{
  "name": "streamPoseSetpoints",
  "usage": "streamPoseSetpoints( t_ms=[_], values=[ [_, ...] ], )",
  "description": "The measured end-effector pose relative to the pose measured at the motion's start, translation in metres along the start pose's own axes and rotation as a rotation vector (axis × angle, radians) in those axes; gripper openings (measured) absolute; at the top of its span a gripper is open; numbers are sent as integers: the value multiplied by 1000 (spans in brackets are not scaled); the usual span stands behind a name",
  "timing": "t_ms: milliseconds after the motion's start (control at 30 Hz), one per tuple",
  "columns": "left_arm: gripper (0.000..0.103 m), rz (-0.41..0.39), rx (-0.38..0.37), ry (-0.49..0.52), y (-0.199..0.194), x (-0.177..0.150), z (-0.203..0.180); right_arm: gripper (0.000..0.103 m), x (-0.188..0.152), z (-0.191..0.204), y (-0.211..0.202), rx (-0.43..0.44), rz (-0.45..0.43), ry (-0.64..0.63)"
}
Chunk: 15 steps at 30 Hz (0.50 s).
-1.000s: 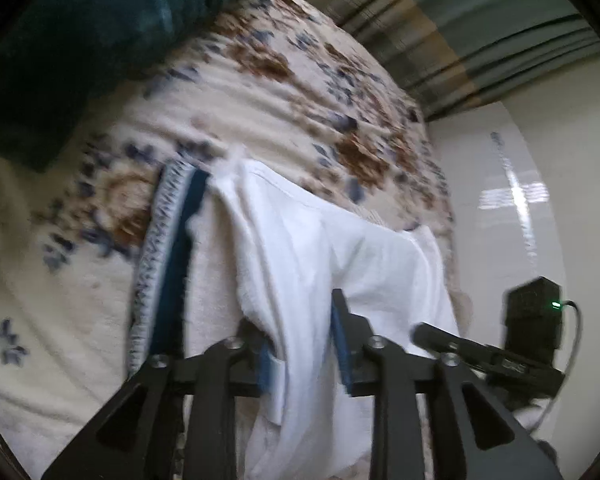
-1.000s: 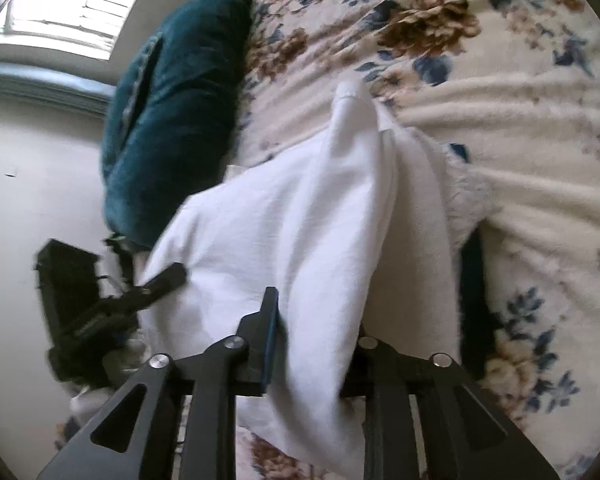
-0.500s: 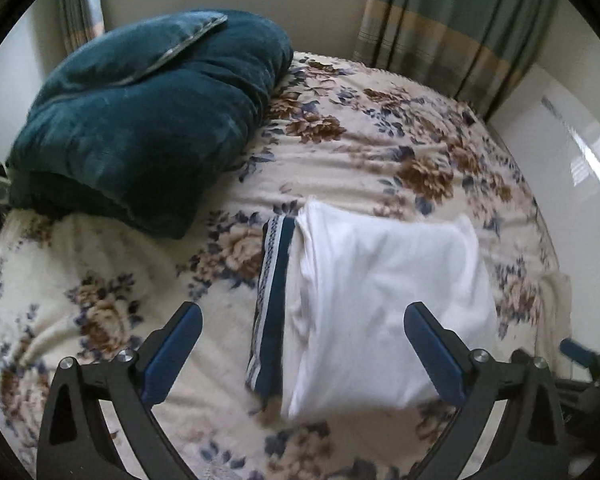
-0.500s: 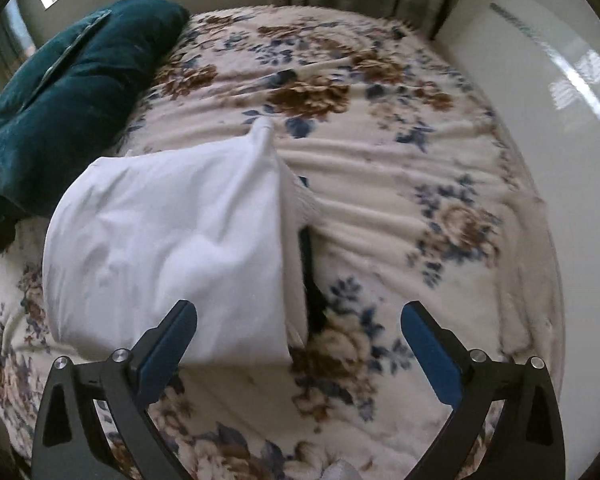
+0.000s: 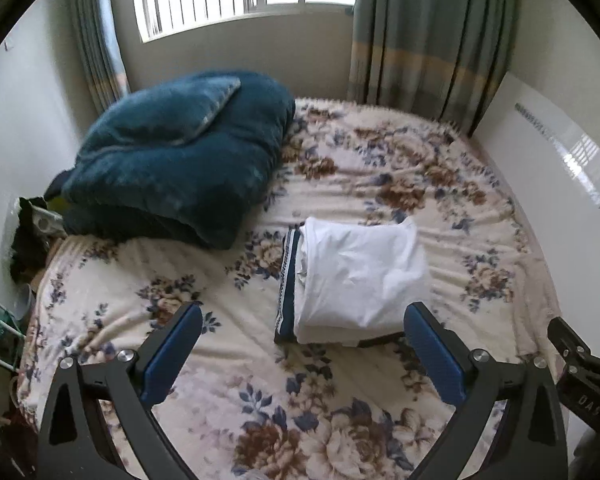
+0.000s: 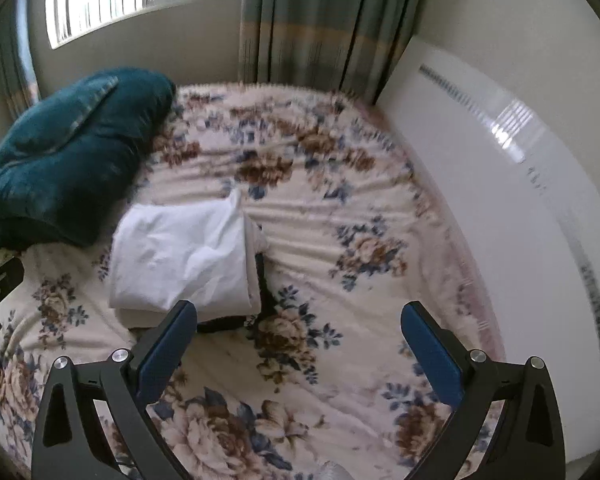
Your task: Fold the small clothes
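I hold my left gripper (image 5: 302, 344) and right gripper (image 6: 298, 340) spread wide and empty above the bed (image 5: 228, 384), since the white garment (image 5: 360, 276) lies folded on a small pile, apparently finished.

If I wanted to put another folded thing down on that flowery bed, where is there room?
The floral bedspread lies bare between the folded white garment and the white panel, and nearer the camera, under the open right claw. The far left corner is crowded: the teal blanket fills it, close to the garment's stack.
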<state>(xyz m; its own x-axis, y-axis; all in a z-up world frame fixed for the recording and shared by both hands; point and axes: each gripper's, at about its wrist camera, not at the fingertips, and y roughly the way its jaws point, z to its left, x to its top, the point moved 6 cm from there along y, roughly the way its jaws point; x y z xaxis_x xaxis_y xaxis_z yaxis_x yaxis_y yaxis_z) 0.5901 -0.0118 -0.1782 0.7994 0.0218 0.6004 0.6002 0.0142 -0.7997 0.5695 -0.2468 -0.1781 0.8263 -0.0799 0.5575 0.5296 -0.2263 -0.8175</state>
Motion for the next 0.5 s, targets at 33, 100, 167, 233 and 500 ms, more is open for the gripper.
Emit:
streamPoseSetpoints(
  t_ms=[33,100,167,233,500],
  values=[
    [103,-15,2,6,-16,0,-1,103,-2,-4,-26,5,-20,1],
    [103,-44,-2,9,-48,-2,-1,103,-4,-9,-58,12,-48,6],
    [103,-66,2,18,-77,-4,-2,103,-7,-14,-99,24,-87,7],
    [103,-84,0,13,-103,-8,-1,103,-9,-18,-134,33,-122,1],
    [103,-141,-13,21,-183,-29,-1,103,-28,-35,-242,47,-222,-11]
  ],
)
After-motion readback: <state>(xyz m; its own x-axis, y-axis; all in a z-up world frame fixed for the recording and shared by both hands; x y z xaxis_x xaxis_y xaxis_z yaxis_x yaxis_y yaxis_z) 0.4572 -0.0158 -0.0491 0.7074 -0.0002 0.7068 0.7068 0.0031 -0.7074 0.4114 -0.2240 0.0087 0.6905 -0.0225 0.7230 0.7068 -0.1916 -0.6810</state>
